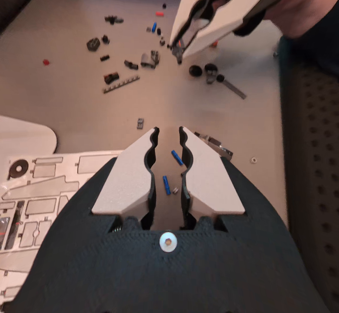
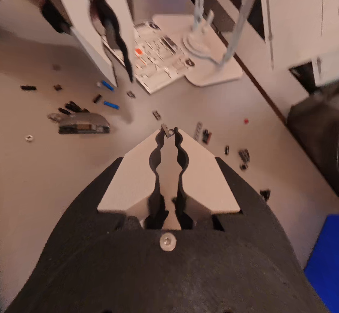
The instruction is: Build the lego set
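Left wrist view: the left gripper [image 1: 169,129] is held above the desk [image 1: 64,102] with its two fingers spread apart, and nothing is held between them. Two blue pins [image 1: 177,157] are seen on the desk through the gap between the fingers, with a tiny grey bit [image 1: 175,190] just beside the nearer pin. A sheet of drawings [image 1: 42,185] is laid on the desk to the left. Many small black and grey lego pieces [image 1: 146,58] are scattered farther off, with a long toothed bar [image 1: 121,84] near the middle and a red piece [image 1: 46,62] off to the left. A grey block [image 1: 216,143] is partly hidden behind the right finger. The right gripper [image 1: 178,57] is seen at the top right, held by a hand [image 1: 302,7], and a small dark piece is pinched at its tip.

In the right wrist view, the right gripper [image 2: 168,131] is almost pressed together, and a small grey lego piece [image 2: 168,132] with a hole is pinched at the very tips, above the desk [image 2: 211,102]. The left gripper [image 2: 124,76] is seen at the top left, with two blue pins [image 2: 111,105] near its tip. A built grey part [image 2: 84,125] is laid on the desk to the left. A booklet [image 2: 157,60] is laid beside a white stand [image 2: 216,73]. The view is blurred.
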